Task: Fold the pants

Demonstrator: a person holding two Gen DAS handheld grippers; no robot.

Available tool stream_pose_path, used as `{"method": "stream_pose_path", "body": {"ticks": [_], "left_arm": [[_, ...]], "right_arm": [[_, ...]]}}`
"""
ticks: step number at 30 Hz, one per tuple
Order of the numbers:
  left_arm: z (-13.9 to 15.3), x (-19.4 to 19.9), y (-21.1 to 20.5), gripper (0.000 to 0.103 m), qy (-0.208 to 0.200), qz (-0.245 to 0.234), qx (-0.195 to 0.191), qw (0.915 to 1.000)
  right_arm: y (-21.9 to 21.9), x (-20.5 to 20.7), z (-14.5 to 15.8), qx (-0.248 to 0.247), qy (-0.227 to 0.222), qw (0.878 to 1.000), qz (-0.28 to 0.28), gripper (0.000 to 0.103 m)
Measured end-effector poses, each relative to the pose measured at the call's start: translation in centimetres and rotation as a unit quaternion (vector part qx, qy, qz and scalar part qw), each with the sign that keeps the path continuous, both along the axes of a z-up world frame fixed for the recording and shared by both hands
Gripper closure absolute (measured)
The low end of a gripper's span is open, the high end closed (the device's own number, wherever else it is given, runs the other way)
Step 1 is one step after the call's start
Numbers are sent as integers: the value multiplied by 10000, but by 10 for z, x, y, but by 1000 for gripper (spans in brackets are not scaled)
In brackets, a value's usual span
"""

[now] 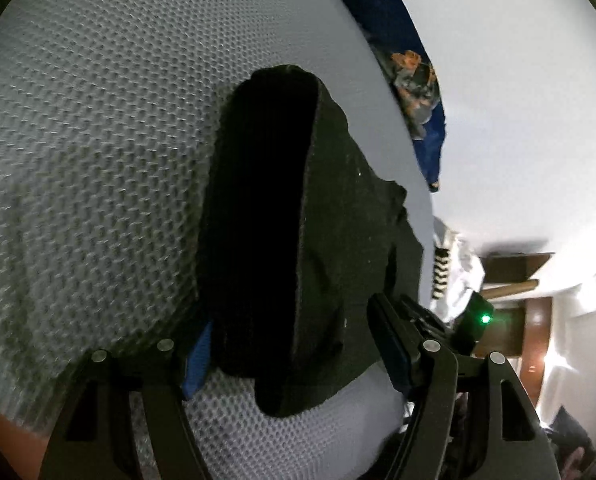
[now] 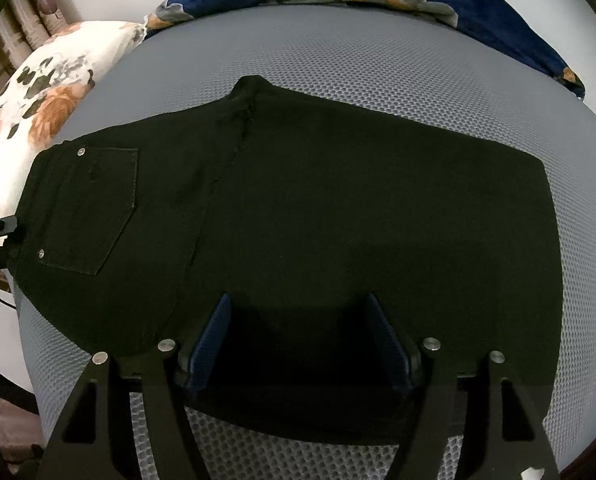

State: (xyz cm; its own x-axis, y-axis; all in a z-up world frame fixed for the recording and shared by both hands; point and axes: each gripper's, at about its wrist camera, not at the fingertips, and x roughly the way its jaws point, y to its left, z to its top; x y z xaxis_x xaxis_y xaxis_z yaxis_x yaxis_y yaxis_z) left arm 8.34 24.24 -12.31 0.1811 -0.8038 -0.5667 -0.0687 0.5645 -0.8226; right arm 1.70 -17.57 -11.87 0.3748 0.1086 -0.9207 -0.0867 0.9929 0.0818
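Here we are working over a grey mesh mattress, where the black pants are lying folded lengthwise, their long axis running side to side in the right wrist view, waistband and back pocket at the picture's left. Our right gripper is pointing steeply down over the near long edge at mid-length, its jaws still widening, released, with cloth beneath them but nothing pinched. Our left gripper is hovering at one narrow end, looking along the garment's length, jaws parted on either side of a raised fold without pressing it. That end, we are judging, is the one to carry across next.
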Motion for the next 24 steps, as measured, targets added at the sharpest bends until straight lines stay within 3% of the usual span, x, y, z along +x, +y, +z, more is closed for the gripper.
{"method": "stream_pose_path", "body": {"ticks": [4, 10, 13, 14, 15, 18, 20, 24], "left_arm": [[0, 14, -7, 33, -20, -51, -27, 10000], [5, 26, -23, 35, -164, -161, 461, 9987], [12, 24, -33, 48, -185, -159, 1147, 9931], [15, 24, -38, 59, -151, -160, 1494, 9885], [18, 24, -43, 61, -106, -192, 1788, 9836], [26, 24, -56, 66, -109, -204, 2200, 9752], [34, 22, -64, 70, -203, -201, 2405, 9702], [45, 18, -67, 76, -229, 0, 2353, 9716]], "right_arm": [[1, 0, 0, -5, -3, 10000, -5, 33], [2, -2, -1, 7, -54, 10000, -51, 32], [0, -2, -1, 61, -58, 9999, -76, 32], [0, -1, -1, 75, -58, 9999, -83, 32], [0, -1, -1, 98, -61, 9999, -94, 32], [-1, -1, 0, 142, -75, 9998, -110, 32], [-2, -1, 1, 193, -86, 9997, -99, 32], [-6, -1, 2, 337, -100, 9993, -97, 32]]}}
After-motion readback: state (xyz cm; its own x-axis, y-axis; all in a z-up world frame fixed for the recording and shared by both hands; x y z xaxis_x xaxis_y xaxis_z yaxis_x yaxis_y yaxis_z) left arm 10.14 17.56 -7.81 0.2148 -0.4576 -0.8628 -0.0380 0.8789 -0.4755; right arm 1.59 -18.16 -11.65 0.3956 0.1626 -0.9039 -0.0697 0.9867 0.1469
